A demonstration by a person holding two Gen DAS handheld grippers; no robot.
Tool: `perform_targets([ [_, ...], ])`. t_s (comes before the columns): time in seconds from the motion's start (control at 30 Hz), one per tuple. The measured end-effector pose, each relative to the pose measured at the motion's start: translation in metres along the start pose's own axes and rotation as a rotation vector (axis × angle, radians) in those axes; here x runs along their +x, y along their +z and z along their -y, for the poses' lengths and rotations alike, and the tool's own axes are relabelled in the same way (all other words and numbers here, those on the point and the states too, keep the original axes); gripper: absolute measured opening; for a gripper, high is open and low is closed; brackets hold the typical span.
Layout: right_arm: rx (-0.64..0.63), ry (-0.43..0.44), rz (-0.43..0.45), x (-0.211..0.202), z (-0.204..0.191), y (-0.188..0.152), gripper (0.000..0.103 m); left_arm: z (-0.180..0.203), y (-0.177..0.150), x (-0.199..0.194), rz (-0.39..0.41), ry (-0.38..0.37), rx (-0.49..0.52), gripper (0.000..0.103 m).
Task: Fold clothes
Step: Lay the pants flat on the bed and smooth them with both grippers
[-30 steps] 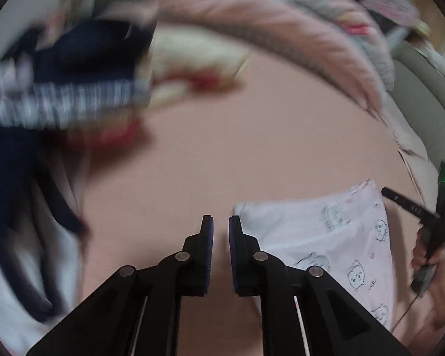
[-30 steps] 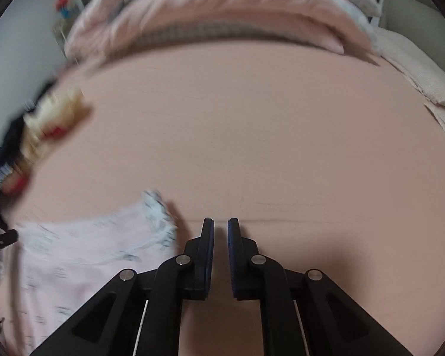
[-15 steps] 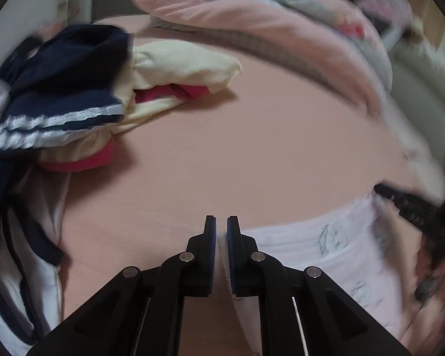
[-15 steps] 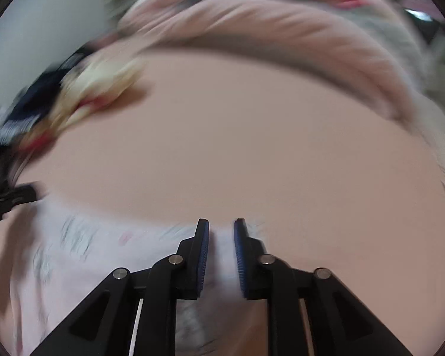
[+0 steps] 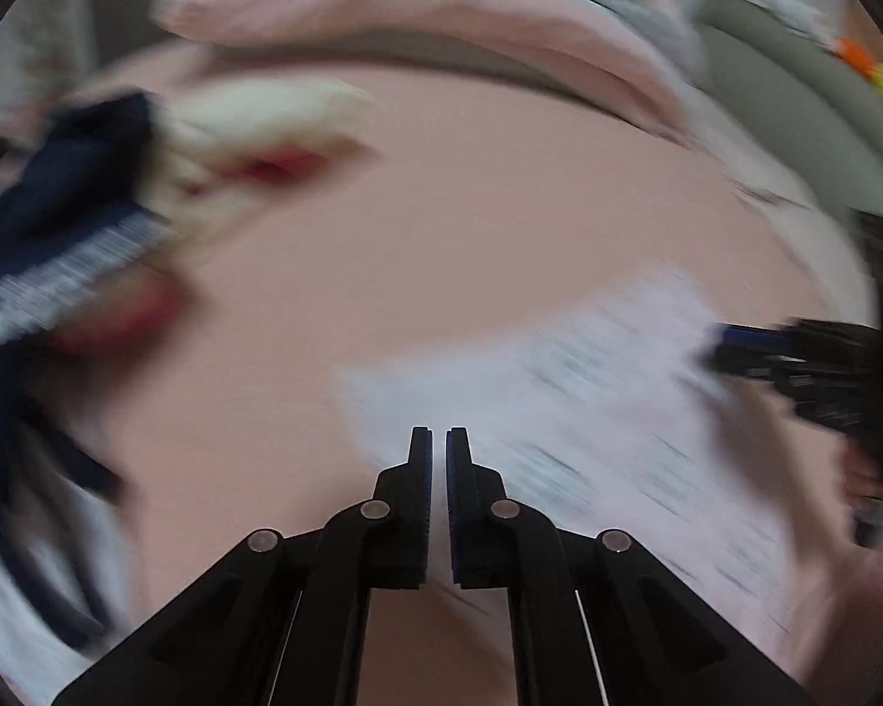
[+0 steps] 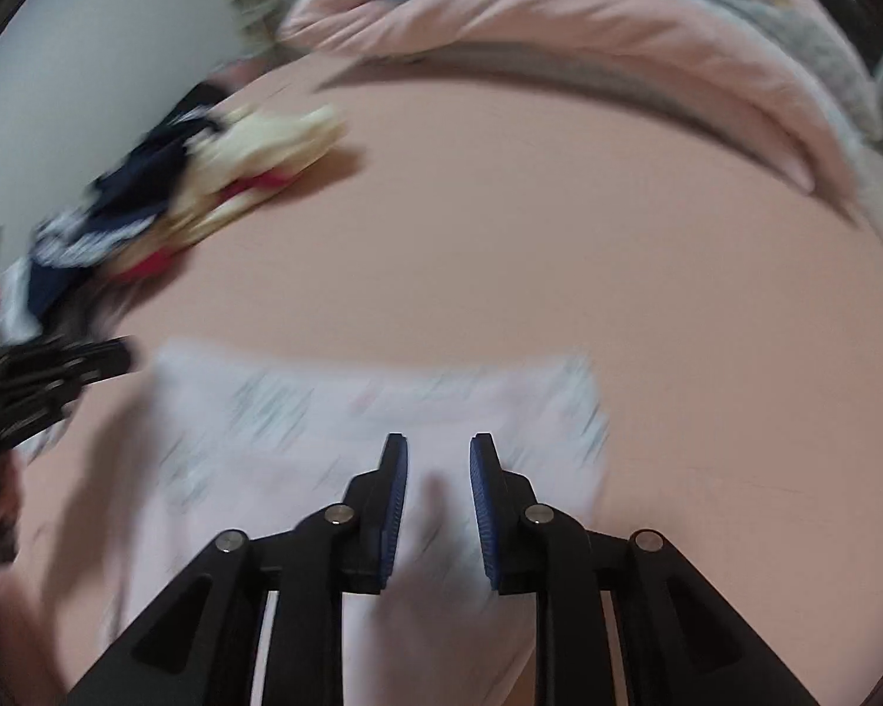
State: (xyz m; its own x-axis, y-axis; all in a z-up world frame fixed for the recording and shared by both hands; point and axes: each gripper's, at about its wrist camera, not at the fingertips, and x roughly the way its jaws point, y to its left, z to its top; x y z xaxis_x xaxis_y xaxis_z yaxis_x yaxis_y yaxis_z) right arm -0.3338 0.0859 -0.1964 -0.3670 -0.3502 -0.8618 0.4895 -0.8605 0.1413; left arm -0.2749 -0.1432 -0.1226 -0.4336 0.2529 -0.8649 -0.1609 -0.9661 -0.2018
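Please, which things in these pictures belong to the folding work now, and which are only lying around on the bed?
Part of the job:
- white printed garment, spread flat on the pink sheet
- left gripper, shut
- right gripper, fingers opening above the garment

Only lying around:
- heap of dark blue, cream and red clothes
- rolled pink quilt

Pale pink printed garment (image 6: pixel 377 412) lies flat on the pink sheet (image 6: pixel 559 247), near edge of bed, roughly rectangular, top edge straight. Print is small dark motifs, too blurred to identify. Unfolded clothes pile (image 6: pixel 206 176), navy, cream and red, sits well apart at far left.
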Motion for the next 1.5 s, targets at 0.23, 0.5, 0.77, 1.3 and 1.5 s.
perform_targets([
  [0.23, -0.096, 0.103, -0.119, -0.032, -0.065, -0.106, 0.027, 0.075, -0.074, 0.014, -0.182, -0.012, 0.144, 0.005],
  [0.5, -0.119, -0.049, -0.121, -0.077, -0.042, -0.167, 0.029, 0.038, -0.131, -0.049, -0.146, 0.146, -0.057, 0.008],
  [0.77, -0.142, -0.005, -0.121, -0.059, -0.092, -0.186, 0.034, 0.119, -0.16, -0.03, -0.204, 0.143, 0.102, 0.041],
  [1.3, 0.019, 0.012, -0.102, -0.068, -0.074, -0.234, 0.048, 0.12, -0.215, -0.073, -0.136, 0.132, -0.198, 0.044],
  [1.5, 0.137, 0.102, -0.021, -0.109, -0.047, -0.256, 0.049, 0.092, -0.252, -0.097, -0.026, -0.071, -0.45, 0.041],
])
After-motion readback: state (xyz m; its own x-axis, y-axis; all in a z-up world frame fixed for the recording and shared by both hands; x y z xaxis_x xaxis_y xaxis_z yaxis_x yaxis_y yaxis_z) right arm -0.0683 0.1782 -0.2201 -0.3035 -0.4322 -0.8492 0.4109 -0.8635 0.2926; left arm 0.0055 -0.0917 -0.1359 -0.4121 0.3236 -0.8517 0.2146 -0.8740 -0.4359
